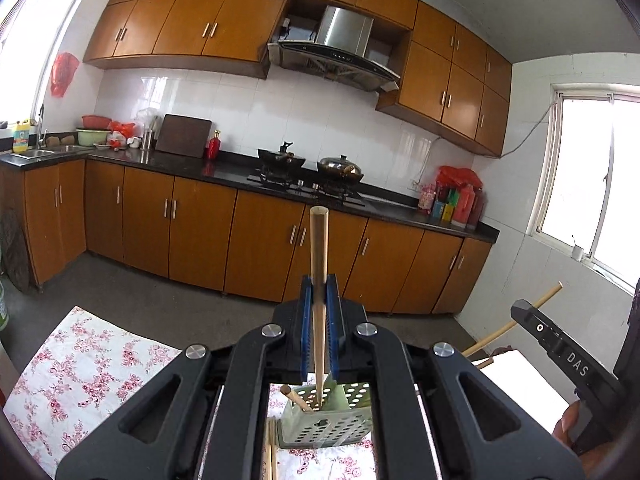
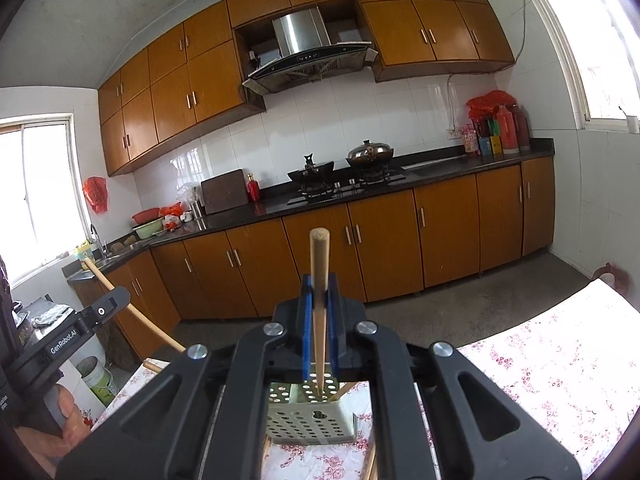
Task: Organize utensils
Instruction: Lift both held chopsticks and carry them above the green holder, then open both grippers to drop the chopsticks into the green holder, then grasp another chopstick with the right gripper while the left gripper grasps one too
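Observation:
My left gripper (image 1: 319, 284) is shut on a wooden chopstick (image 1: 319, 248) that stands upright between its blue pads. The chopstick's lower tip hangs over a pale green perforated utensil holder (image 1: 332, 426) lying on the floral tablecloth (image 1: 80, 372). Another chopstick (image 1: 296, 398) rests in that holder. My right gripper (image 2: 319, 284) is likewise shut on an upright chopstick (image 2: 319, 264), its tip over the same holder (image 2: 312, 424). Each gripper shows at the edge of the other's view, the right one (image 1: 524, 312) and the left one (image 2: 114, 300), both with their chopsticks.
Loose chopsticks (image 1: 270, 452) lie on the cloth beside the holder. Beyond the table (image 2: 560, 368) is bare floor, then kitchen cabinets (image 1: 200, 224) with a dark counter, a stove with two pots (image 1: 312, 164) and a sink (image 1: 44, 152).

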